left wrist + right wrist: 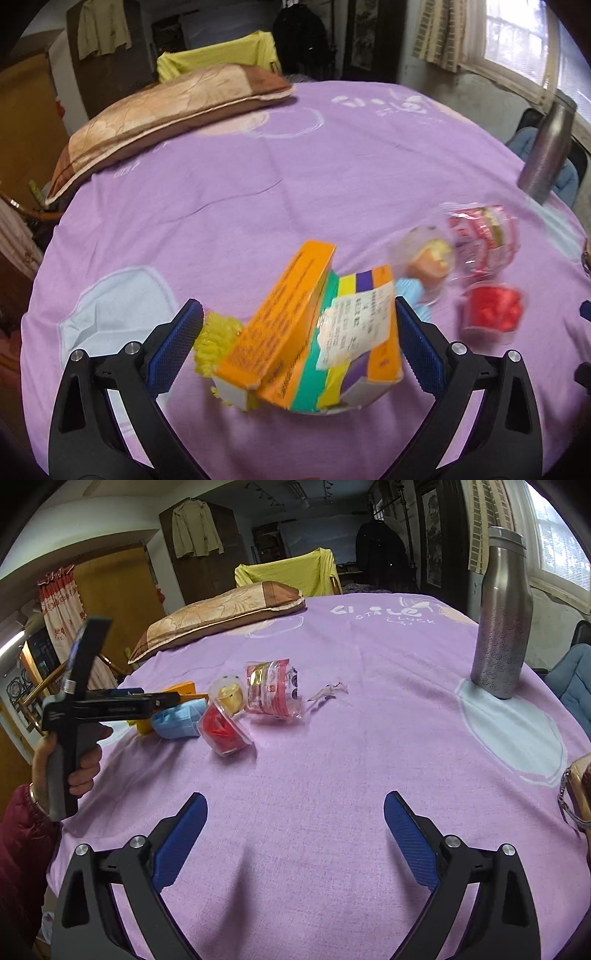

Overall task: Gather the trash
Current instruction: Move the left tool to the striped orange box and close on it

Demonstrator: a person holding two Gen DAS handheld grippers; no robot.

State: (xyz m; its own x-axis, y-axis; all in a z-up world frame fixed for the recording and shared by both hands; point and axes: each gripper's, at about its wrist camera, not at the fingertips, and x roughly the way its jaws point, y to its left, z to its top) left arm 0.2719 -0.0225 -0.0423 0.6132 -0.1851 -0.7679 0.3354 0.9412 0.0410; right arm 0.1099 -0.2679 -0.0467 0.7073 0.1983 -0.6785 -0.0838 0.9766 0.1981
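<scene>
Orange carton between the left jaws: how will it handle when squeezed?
The orange carton looks like thin card with a torn end, so it probably crushes easily. Likely light. It leans on the striped box, so it may slide or topple.

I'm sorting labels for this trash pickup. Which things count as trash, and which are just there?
Trash: orange boxes, blue mask, red cup, yellow cup, red wrapper.
Just there: steel bottle, pillow, purple sheet.

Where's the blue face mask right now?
The crumpled blue face mask lies on the purple sheet at the left of the right wrist view, between the orange cardboard boxes and the clear plastic cup with red contents.
</scene>
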